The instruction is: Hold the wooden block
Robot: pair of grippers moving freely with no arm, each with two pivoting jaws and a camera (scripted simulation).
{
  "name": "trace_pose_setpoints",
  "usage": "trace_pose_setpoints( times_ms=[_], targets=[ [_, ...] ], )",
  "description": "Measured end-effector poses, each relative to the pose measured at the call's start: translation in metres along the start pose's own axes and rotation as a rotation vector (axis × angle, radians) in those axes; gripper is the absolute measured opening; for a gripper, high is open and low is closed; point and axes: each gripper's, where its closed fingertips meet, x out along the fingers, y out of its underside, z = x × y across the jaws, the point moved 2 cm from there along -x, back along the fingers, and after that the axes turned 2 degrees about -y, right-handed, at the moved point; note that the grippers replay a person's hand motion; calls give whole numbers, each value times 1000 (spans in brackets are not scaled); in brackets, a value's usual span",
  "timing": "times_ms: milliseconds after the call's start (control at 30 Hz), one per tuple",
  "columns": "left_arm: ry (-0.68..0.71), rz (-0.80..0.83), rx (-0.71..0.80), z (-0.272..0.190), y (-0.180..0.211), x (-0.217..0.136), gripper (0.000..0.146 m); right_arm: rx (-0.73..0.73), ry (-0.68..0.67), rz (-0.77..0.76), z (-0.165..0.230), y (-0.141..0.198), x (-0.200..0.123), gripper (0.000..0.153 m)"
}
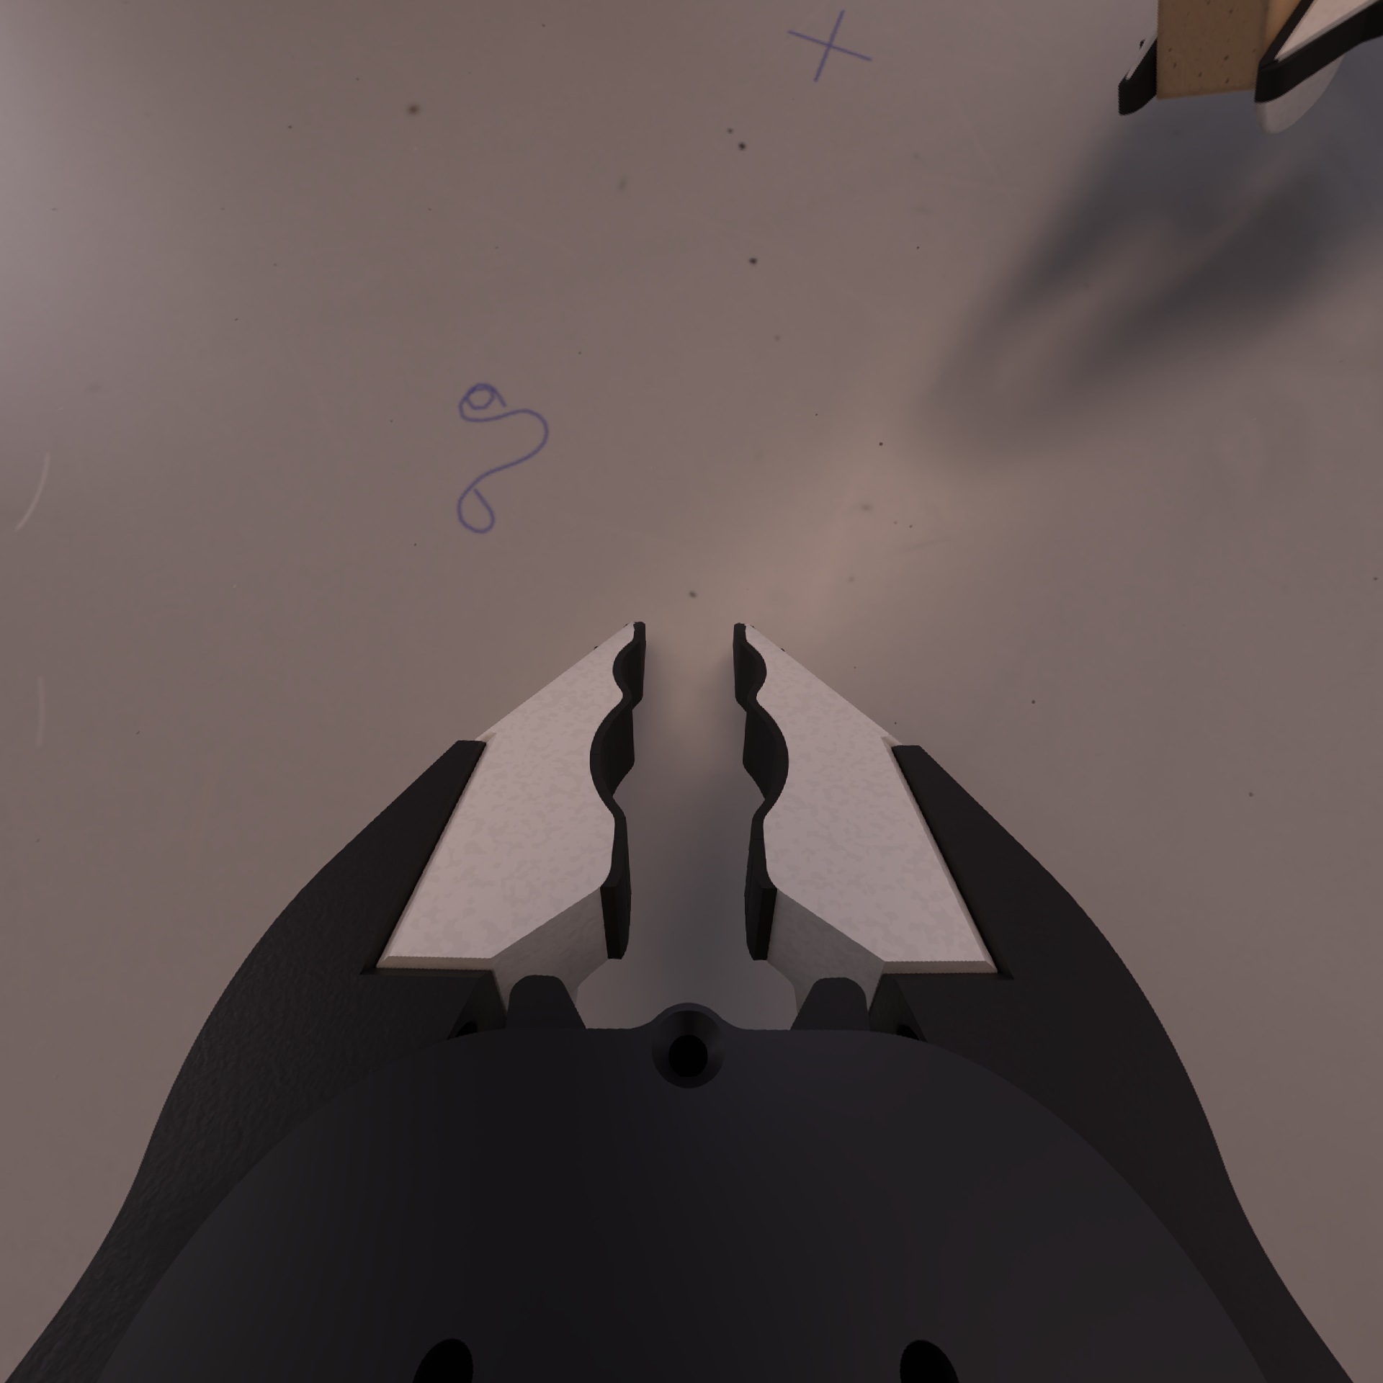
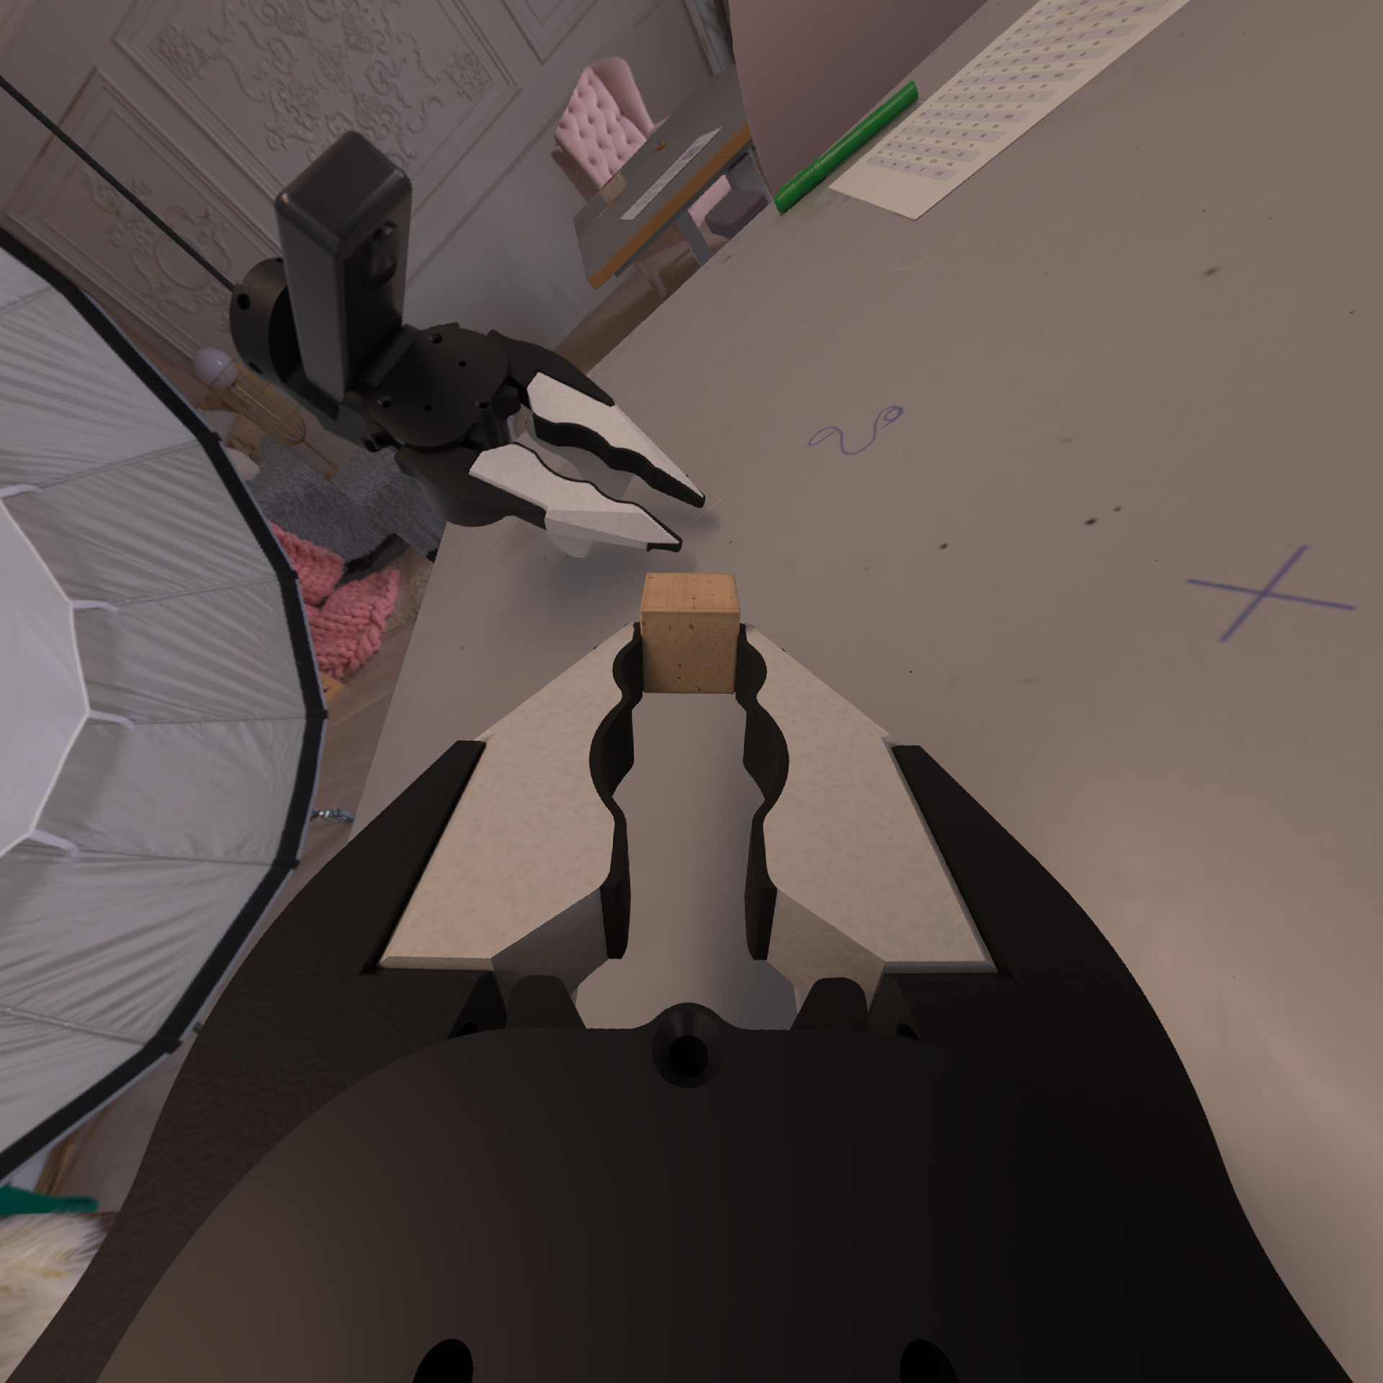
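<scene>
A small light wooden block point(image 2: 688, 651) sits between the fingertips of my right gripper point(image 2: 690, 632), which is shut on it just above the grey table point(image 2: 1085, 786). In the left wrist view the block point(image 1: 1205, 52) shows at the top right corner, clamped by the right gripper's fingers point(image 1: 1302, 67). My left gripper point(image 1: 690, 636) hovers over bare table with a narrow gap between its fingers and nothing in it. In the right wrist view the left gripper point(image 2: 685, 518) points at the block from the upper left, a short way off.
Blue pen marks lie on the table: a cross point(image 2: 1265, 591) and a squiggle point(image 2: 857, 434). A green marker point(image 2: 846, 146) and a printed sheet point(image 2: 995, 97) lie at the far end. A white umbrella reflector point(image 2: 112, 673) stands beyond the table's left edge.
</scene>
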Motion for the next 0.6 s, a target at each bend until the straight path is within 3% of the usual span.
trace_pose_setpoints(
  times_ms=[200,367,600],
  targets=[
    [80,36,3,1,0,8,21,2,-5,2,0,0,0,23],
    [132,26,-15,-5,-2,9,10,5,-8,1,0,0,0,23],
    [338,-167,-349,-20,-23,-6,2,4,-10,5,1,1,0,23]
  ],
)
